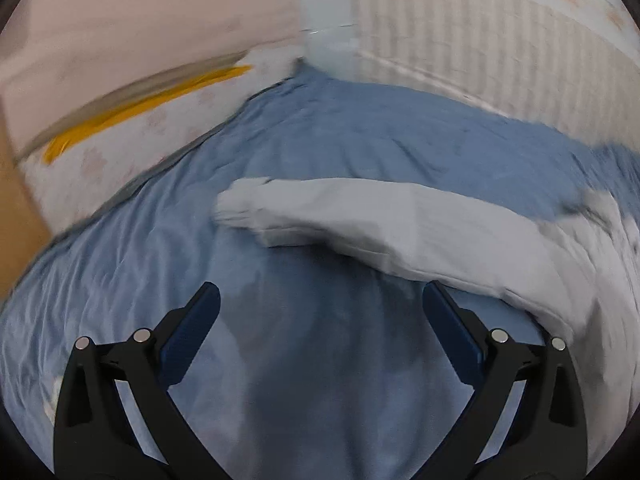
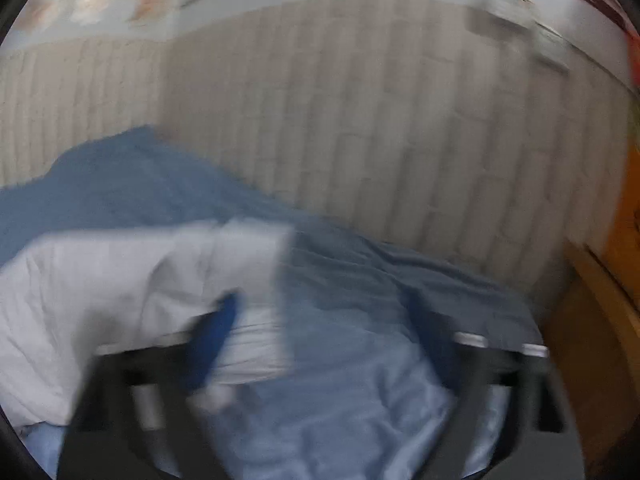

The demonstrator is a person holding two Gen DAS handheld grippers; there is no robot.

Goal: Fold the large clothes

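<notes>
Garment (image 1: 400,224) lies long-axis nine-to-three, at one o'clock of the wide-spread, empty left gripper (image 1: 320,300); right gripper (image 2: 320,312), likewise agape, blurs beside it.

No legible text, labels, brands or numbers in either wrist view — both frames are motion-blurred.

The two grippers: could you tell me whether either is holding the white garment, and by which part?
Neither: the left gripper and right gripper are open, with the white garment lying unheld on the blue sheet.
</notes>
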